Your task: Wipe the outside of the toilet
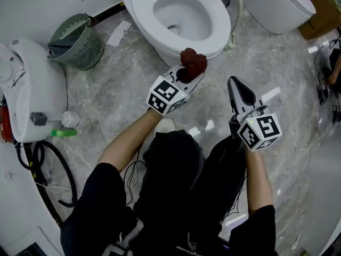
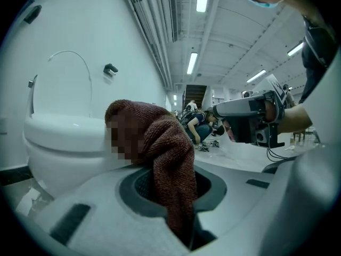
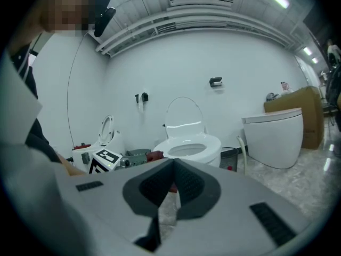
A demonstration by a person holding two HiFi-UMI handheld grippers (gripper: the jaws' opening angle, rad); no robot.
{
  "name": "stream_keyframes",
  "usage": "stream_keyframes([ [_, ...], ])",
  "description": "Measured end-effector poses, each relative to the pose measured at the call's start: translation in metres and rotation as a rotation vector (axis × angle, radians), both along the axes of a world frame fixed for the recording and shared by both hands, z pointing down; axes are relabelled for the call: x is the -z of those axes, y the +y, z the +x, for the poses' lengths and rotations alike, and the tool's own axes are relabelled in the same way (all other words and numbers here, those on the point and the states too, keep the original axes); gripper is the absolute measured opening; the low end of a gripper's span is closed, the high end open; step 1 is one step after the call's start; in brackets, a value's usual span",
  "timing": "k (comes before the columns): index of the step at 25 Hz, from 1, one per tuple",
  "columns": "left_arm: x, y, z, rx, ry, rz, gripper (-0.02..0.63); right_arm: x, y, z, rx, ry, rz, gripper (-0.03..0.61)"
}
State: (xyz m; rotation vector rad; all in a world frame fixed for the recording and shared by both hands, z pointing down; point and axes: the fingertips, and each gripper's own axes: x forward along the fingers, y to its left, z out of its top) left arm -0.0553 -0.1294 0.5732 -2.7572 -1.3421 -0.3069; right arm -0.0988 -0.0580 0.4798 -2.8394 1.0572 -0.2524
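Observation:
A white toilet [image 1: 178, 15] with its lid up stands at the top of the head view. My left gripper [image 1: 189, 73] is shut on a dark red cloth [image 1: 193, 62], which it holds just in front of the bowl's front rim. In the left gripper view the cloth [image 2: 162, 153] bunches out of the jaws, with the toilet bowl [image 2: 61, 143] close behind at the left. My right gripper [image 1: 240, 92] hovers over the floor to the right of the toilet, shut with nothing in it. In the right gripper view the toilet [image 3: 187, 143] lies straight ahead.
A grey-green waste basket [image 1: 77, 41] stands left of the toilet. A white fixture [image 1: 29, 89] with black hoses [image 1: 50, 164] fills the left edge. A second white toilet [image 1: 277, 4] and a cardboard box [image 1: 319, 15] are at the top right. The floor is grey marble [image 1: 122, 95].

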Motion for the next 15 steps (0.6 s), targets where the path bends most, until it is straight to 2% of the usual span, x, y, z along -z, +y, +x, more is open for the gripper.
stream_keyframes([
  [4, 0.004, 0.005, -0.006, -0.013, 0.041, -0.029, 0.072, -0.001, 0.005, 0.001, -0.009, -0.002, 0.003, 0.002],
  [7, 0.010, -0.010, -0.016, 0.007, 0.064, -0.060, 0.072, -0.003, 0.004, 0.002, -0.001, -0.005, 0.006, 0.002],
  [11, 0.013, -0.061, -0.020, 0.086, 0.062, -0.065, 0.072, -0.014, -0.013, 0.004, 0.031, -0.019, 0.012, 0.002],
  [15, 0.011, -0.129, -0.014, 0.192, 0.058, -0.023, 0.072, -0.018, -0.043, 0.007, 0.078, -0.028, 0.013, 0.002],
])
